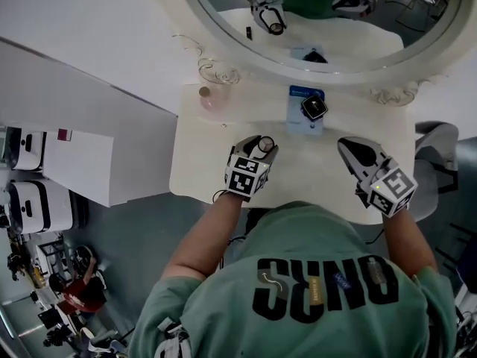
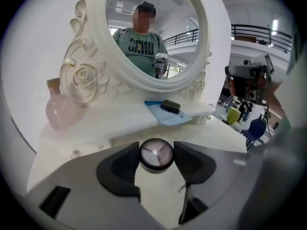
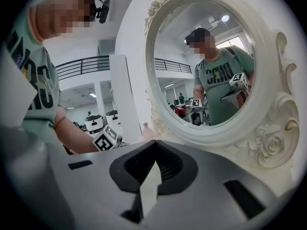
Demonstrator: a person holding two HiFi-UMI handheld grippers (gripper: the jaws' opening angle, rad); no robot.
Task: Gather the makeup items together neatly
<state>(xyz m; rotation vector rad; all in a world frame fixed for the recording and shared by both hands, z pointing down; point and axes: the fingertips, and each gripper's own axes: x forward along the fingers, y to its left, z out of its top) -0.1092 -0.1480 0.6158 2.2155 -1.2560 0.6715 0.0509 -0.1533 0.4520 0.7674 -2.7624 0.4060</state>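
Vanity table: white top seen from above, pushed against a wall; grey floor and white machines lie off at 9 o'clock.
Mirror: oval, in a white carved frame, standing at the table's 12 o'clock edge; it reflects the person in a green shirt and both grippers.
Left gripper: jaws partly apart and clamped on the round-capped makeup item, one pad on each side of it; it sits just toward 8 o'clock from the table's middle, tips pointing to 12 o'clock.
Round-capped makeup item: small, with a dark rim and pale top, held between the left jaws above the tabletop.
Right gripper: jaws together with the tips touching and nothing between them; it is at 4 o'clock on the table.
Blue card: flat on the table at 12 o'clock, just under the mirror.
Black compact: resting on the blue card.
Pink bottle: at 10 o'clock near the frame, well apart from the card.
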